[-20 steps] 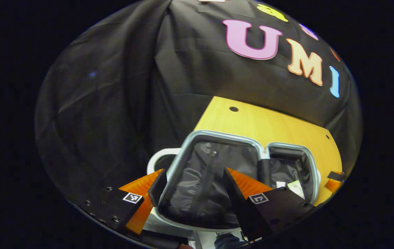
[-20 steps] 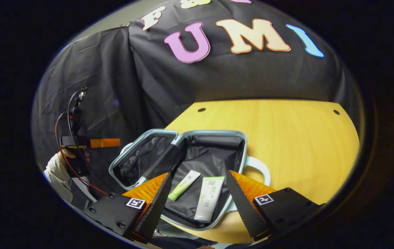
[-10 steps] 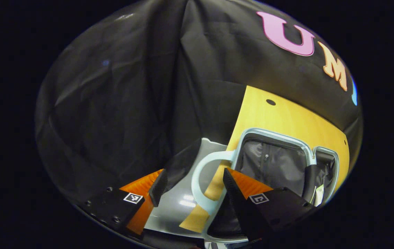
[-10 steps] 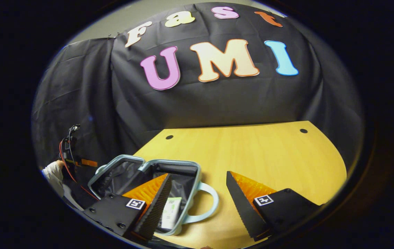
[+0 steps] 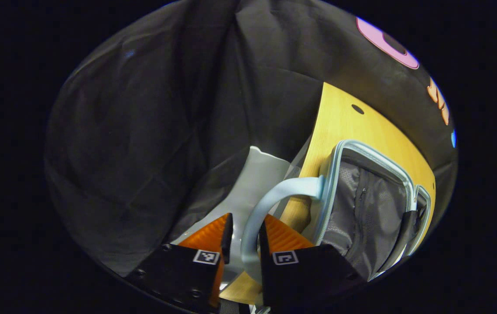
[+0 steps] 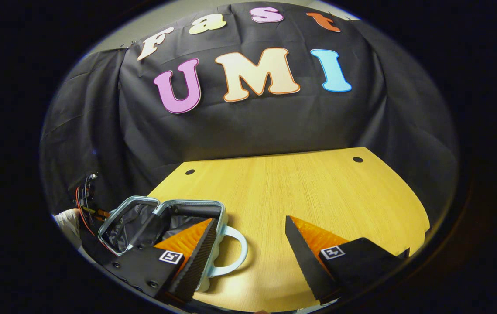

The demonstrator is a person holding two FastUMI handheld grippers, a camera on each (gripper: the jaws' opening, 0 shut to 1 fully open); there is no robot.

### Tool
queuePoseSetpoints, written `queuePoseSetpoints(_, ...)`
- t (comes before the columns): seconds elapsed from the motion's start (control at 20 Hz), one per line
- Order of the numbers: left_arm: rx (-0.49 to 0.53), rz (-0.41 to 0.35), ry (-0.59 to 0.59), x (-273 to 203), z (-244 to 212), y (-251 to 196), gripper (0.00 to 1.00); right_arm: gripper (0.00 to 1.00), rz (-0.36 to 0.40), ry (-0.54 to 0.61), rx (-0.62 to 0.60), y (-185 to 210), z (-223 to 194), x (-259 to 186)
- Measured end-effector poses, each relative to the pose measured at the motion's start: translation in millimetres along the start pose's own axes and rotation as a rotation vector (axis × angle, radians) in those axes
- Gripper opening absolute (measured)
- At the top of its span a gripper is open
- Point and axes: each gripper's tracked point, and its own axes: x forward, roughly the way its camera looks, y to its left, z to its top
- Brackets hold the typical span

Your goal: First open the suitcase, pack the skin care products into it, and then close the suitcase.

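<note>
Pale blue plastic, the curved carry handle [image 5: 260,218] of the small suitcase, ran between the two fingers of the left gripper [image 5: 242,237], which stood close on either side of it, and both seemed to press against it. That handle belonged to the lid half of the open pale-blue hard-shell suitcase [image 5: 372,205], whose grey fabric lining with a zip faced the left gripper view. The case sat at the left edge of the yellow wooden table [image 5: 344,126], with the handle reaching out past that edge over a grey floor [image 5: 257,183].

Over on the other side, the right gripper [image 6: 250,257] hung with its fingers spread wide and nothing between them, above the near part of the bare tabletop [image 6: 300,192]. From there the suitcase [image 6: 161,222] lay open near the table's near left corner, both halves showing dark lining, its second handle [image 6: 231,253] lying flat on the wood just beside the right gripper's left finger [image 6: 196,257]. A pale sleeve [image 6: 66,218] and red cables showed beyond the case.
</note>
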Motion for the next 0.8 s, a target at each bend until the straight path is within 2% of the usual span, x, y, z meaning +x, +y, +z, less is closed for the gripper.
queuePoseSetpoints(0.05,0.01,0.01,-0.003,1.0,1.1,-2.2,0.24,0.98,0.001,-0.001,0.0,-1.2,0.1,-0.3)
queuePoseSetpoints(0.2,0.065,0.042,-0.032,-12.8,4.3,-4.3,0.07,0.98,-0.003,-0.033,-0.01,-5.8,8.8,0.0)
queuePoseSetpoints(0.3,0.103,0.086,-0.058,-26.0,10.2,-6.5,0.04,0.98,0.005,-0.06,-0.016,-7.6,15.4,-0.3)
queuePoseSetpoints(0.5,0.163,0.116,-0.187,-79.6,43.5,-18.1,0.04,0.98,0.026,-0.12,-0.047,-15.1,31.3,-4.0)
queuePoseSetpoints(0.7,0.162,0.099,-0.325,-153.2,66.8,-56.8,0.04,0.98,0.079,-0.176,-0.117,-27.3,45.7,-8.7)
queuePoseSetpoints(0.8,0.185,0.096,-0.368,-192.4,82.0,-72.6,0.02,0.98,0.104,-0.193,-0.102,-33.8,56.5,-12.1)
